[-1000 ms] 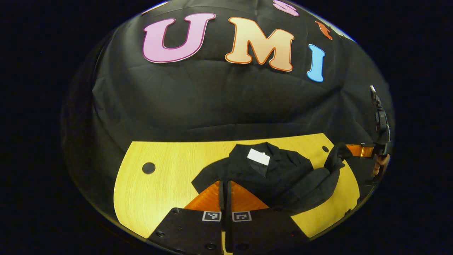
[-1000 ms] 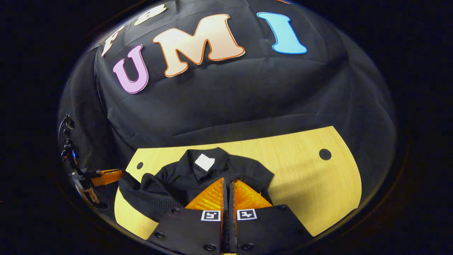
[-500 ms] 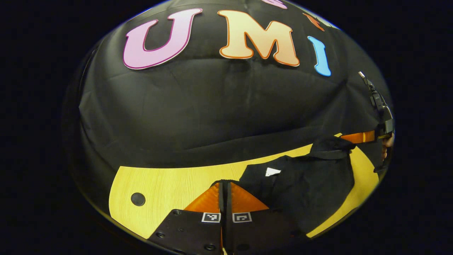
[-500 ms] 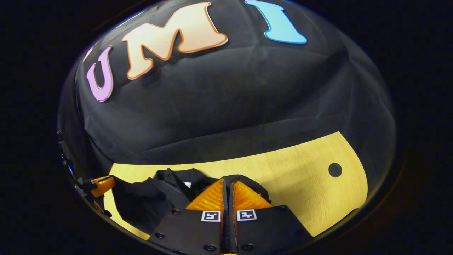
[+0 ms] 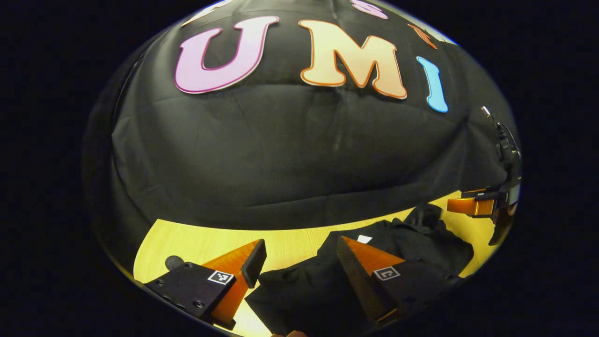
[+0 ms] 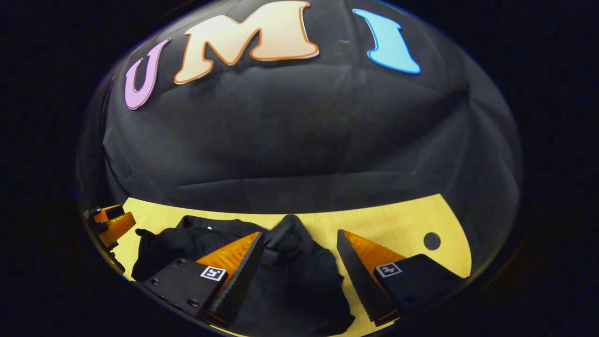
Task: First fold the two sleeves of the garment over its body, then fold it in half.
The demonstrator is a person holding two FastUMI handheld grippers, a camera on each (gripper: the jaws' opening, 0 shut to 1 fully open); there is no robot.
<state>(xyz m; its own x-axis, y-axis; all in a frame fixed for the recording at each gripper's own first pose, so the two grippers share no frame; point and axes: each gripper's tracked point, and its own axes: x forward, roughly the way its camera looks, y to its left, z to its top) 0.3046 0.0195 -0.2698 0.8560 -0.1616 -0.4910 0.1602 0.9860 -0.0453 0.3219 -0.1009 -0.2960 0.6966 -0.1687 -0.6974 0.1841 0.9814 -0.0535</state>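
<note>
A black garment [image 5: 398,243] with a small white neck label [image 5: 364,239] lies folded over itself on the yellow wooden table [image 5: 196,243]. My left gripper [image 5: 297,260] stands open just above the garment's near edge, nothing between its fingers. In the right gripper view the garment [image 6: 290,276] lies bunched between and under the spread fingers of my right gripper [image 6: 299,250], which is open and holds nothing. The right gripper [image 5: 470,205] appears far right in the left gripper view, beyond the garment. At the far left of the right gripper view the left gripper [image 6: 110,222] shows.
The table [image 6: 398,220] has a round cable hole on each side [image 6: 431,241] [image 5: 174,262]. Black cloth wall [image 5: 290,150] hangs right behind the table's far edge. Bare tabletop lies left of the garment in the left gripper view and right of it in the right gripper view.
Both grippers were shut on the garment's hem and carried it up and forward over the body. Now both have opened and let it drop, folded in half.
</note>
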